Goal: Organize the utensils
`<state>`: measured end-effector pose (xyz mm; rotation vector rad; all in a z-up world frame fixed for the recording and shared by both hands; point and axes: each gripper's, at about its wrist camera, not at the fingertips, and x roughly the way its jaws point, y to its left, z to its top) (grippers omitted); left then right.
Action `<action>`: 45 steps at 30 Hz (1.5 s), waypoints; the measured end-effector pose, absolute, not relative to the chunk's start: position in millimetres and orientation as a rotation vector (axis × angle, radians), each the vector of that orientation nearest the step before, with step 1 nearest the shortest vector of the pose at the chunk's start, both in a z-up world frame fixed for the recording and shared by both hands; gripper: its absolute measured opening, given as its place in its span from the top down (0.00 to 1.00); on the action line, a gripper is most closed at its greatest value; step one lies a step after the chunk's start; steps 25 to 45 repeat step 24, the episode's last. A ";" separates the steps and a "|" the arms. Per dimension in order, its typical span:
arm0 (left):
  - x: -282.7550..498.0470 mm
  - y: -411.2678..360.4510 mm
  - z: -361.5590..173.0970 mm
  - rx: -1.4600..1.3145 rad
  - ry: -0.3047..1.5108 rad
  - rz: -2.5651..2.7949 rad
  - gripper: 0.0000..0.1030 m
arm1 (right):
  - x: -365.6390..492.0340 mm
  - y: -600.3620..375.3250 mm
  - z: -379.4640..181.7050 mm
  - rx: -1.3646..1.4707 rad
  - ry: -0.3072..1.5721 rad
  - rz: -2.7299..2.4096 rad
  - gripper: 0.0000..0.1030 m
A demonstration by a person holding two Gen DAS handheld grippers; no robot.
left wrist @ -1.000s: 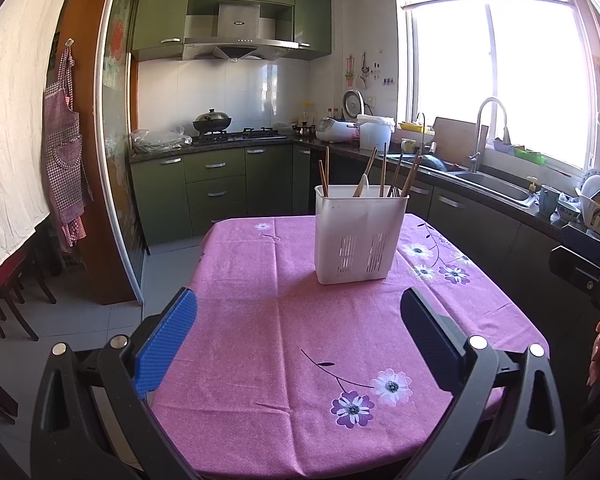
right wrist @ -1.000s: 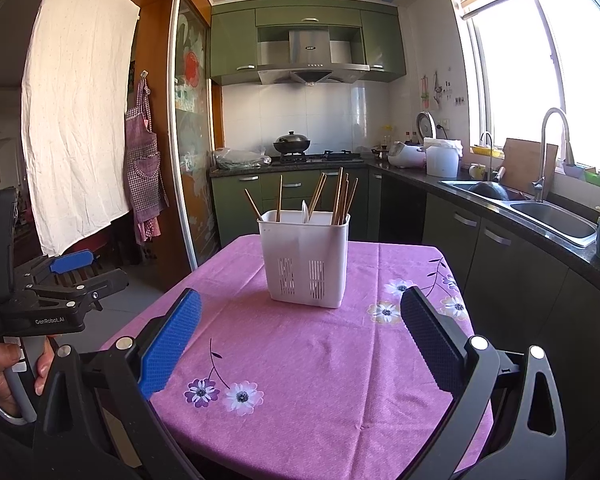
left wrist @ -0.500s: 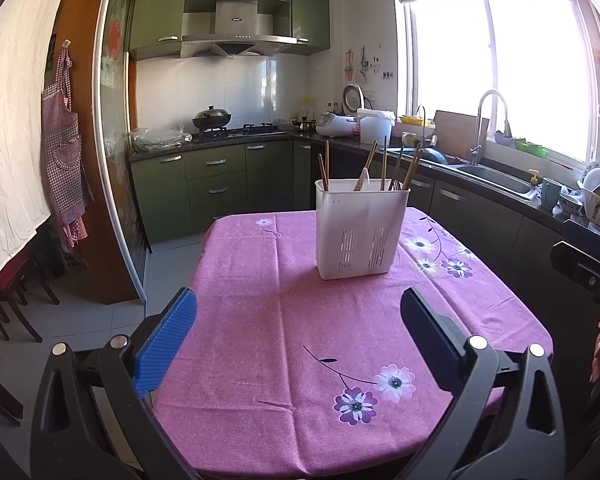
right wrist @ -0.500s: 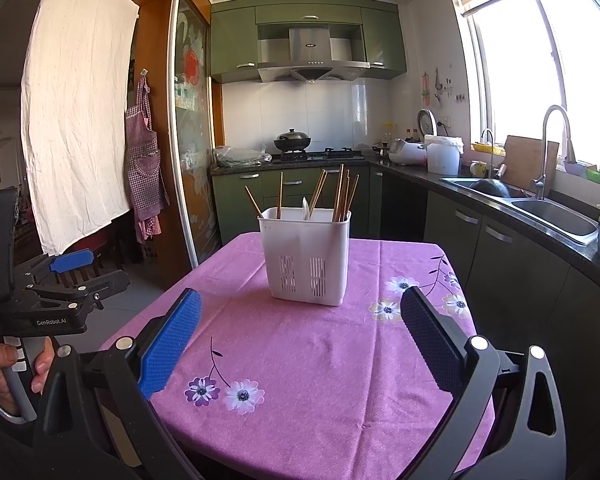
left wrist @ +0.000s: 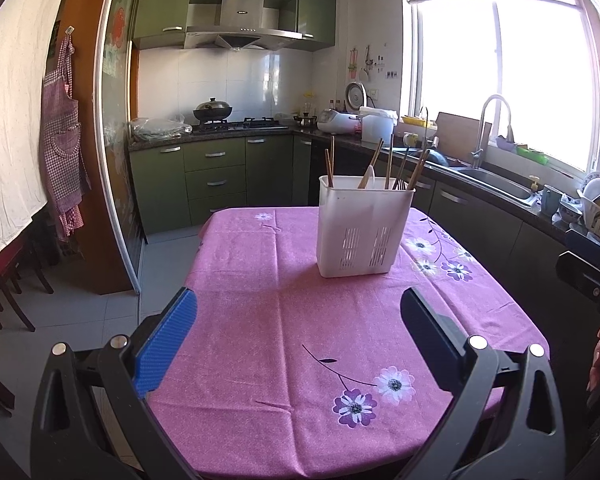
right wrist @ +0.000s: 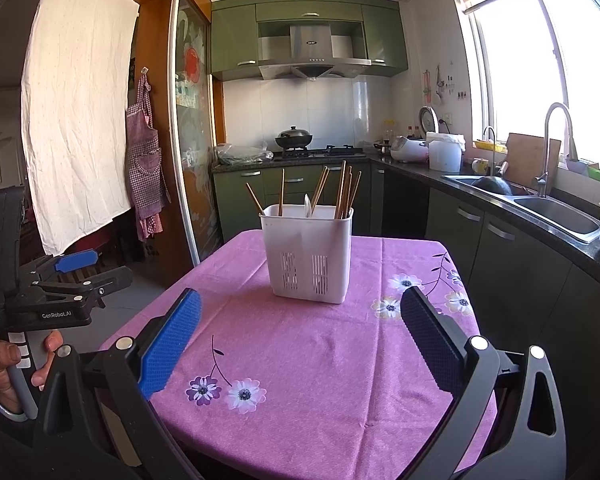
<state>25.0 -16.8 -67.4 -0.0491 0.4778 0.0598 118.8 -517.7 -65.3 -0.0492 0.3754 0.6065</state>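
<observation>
A white plastic utensil holder (left wrist: 362, 228) stands upright on the purple flowered tablecloth (left wrist: 284, 320), also in the right wrist view (right wrist: 308, 254). Several wooden chopsticks (right wrist: 342, 190) and a white spoon (left wrist: 369, 176) stick out of it. My left gripper (left wrist: 300, 320) is open and empty, held over the near part of the table, well short of the holder. My right gripper (right wrist: 300, 320) is open and empty, also near the table's front. The left gripper shows from the side in the right wrist view (right wrist: 80, 268).
Green kitchen cabinets (left wrist: 216, 180), a stove with a wok (left wrist: 213, 112) and a sink counter (left wrist: 496, 184) lie behind and to the right of the table. A sliding glass door frame (left wrist: 112, 160) and an apron (left wrist: 62, 136) stand to the left.
Both grippers have drawn back and up slightly from the holder, which looks a little farther away. Both stay open and empty.
</observation>
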 end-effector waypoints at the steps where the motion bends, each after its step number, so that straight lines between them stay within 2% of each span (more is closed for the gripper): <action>1: 25.3 -16.5 -67.7 -0.054 0.478 0.052 0.06 | 118.7 -517.7 -65.4 -0.050 0.375 0.607 0.05; 45: 37.9 -11.2 -76.2 -0.053 0.538 0.109 0.06 | 120.5 -516.4 -63.1 -0.051 0.377 0.616 0.05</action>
